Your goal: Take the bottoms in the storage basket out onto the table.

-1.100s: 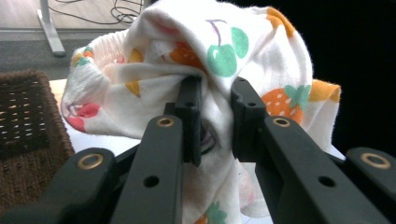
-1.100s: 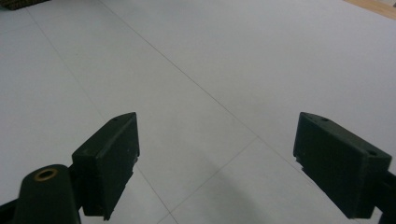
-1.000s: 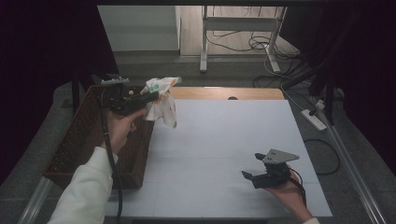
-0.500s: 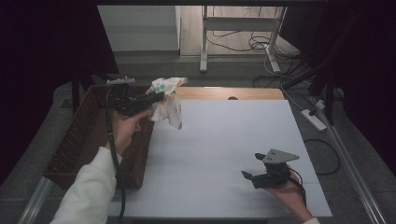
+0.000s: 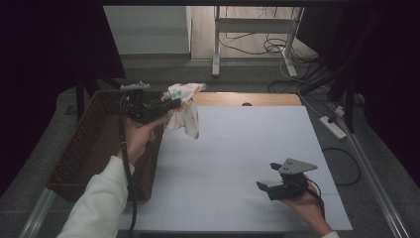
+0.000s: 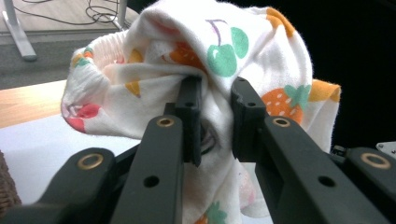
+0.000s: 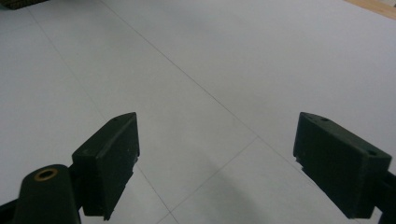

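A white cloth with a fruit print (image 5: 184,110) (image 6: 243,60) hangs in the air near the table's far left corner, beside a brown wicker basket (image 5: 91,144). My left gripper (image 5: 173,104) (image 6: 215,116) is shut on a bunched fold of it, and the rest of the cloth droops below the jaws. My right gripper (image 5: 267,176) (image 7: 215,163) rests low over the white table (image 5: 237,148) at the near right, its jaws wide apart with only bare tabletop between them.
The wicker basket stands along the table's left edge. A strip of wooden tabletop (image 5: 247,99) shows at the far side. A power strip (image 5: 333,127) and cables lie on the floor to the right. A metal stand's legs (image 5: 218,44) rise beyond the table.
The left hand has carried the cloth slightly to the right, away from the basket. The right gripper has stayed where it was.
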Demonstrator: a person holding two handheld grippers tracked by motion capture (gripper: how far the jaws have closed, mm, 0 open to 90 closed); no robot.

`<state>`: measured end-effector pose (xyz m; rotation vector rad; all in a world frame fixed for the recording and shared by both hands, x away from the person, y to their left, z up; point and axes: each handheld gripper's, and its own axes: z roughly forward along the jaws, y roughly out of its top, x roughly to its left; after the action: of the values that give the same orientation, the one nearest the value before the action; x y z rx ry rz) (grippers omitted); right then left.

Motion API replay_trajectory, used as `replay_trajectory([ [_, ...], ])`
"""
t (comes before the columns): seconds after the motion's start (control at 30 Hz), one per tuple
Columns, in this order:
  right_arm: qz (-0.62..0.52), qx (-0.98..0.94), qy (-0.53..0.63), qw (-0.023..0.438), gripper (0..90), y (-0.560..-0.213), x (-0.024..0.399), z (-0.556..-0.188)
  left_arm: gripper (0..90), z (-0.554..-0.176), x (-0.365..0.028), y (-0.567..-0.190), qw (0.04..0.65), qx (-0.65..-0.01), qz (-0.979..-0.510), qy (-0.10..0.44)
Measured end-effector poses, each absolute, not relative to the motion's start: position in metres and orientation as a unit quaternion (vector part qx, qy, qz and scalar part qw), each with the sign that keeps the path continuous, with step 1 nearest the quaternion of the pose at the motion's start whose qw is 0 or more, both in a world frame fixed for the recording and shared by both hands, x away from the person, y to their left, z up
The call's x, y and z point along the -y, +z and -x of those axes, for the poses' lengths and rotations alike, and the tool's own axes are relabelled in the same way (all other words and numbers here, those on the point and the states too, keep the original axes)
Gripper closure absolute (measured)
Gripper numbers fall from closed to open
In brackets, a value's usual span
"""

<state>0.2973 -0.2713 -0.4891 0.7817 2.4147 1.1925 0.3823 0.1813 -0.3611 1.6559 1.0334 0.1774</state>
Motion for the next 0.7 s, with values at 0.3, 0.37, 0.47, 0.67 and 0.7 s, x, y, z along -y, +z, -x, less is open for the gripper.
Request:
replay_trajectory([
  [0.3, -0.275, -0.849, 0.419, 0.167, 14.9, -0.489, 0.271, -0.297, 77.2, -0.384, -0.176, -0.367, 0.556, -0.437, -0.704, 0.067],
  [0.37, -0.275, -0.849, 0.418, 0.167, 14.9, -0.489, 0.271, -0.297, 77.2, -0.384, -0.175, -0.368, 0.556, -0.437, -0.704, 0.066],
  [0.47, -0.275, -0.85, 0.418, 0.167, 14.9, -0.489, 0.271, -0.297, 77.2, -0.384, -0.173, -0.369, 0.554, -0.437, -0.705, 0.064],
  [0.67, -0.275, -0.849, 0.418, 0.168, 14.8, -0.489, 0.271, -0.297, 77.2, -0.384, -0.171, -0.372, 0.554, -0.436, -0.707, 0.062],
  [0.7, -0.275, -0.849, 0.419, 0.168, 14.8, -0.489, 0.271, -0.297, 77.2, -0.384, -0.17, -0.372, 0.554, -0.435, -0.707, 0.061],
])
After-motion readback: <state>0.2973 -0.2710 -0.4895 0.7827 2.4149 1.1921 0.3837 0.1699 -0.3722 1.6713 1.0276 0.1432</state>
